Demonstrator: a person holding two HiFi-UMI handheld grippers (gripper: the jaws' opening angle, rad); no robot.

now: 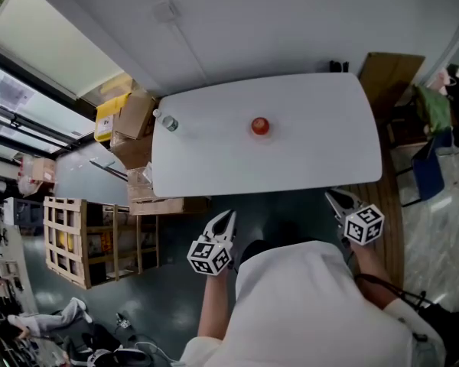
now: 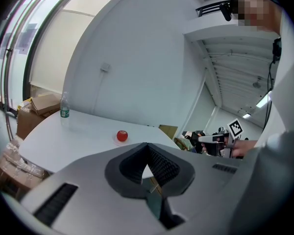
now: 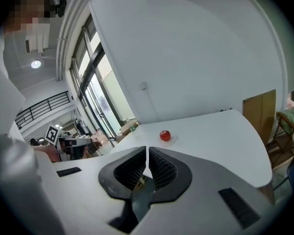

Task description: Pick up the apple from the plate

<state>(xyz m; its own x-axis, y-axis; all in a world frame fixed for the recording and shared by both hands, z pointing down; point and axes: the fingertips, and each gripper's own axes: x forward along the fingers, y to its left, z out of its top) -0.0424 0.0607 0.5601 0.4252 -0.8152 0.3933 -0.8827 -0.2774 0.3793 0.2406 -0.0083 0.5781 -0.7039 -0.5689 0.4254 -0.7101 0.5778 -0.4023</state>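
A red apple sits on a small pale plate near the middle of the white table. Both grippers hover short of the table's near edge, well apart from the apple. My left gripper is shut with nothing between its pads; in the left gripper view the apple lies far ahead of its tips. My right gripper is also shut and empty; in the right gripper view the apple and plate lie beyond its tips.
A clear water bottle stands at the table's left end. Cardboard boxes and a wooden crate crowd the floor on the left. A brown board and a chair are on the right.
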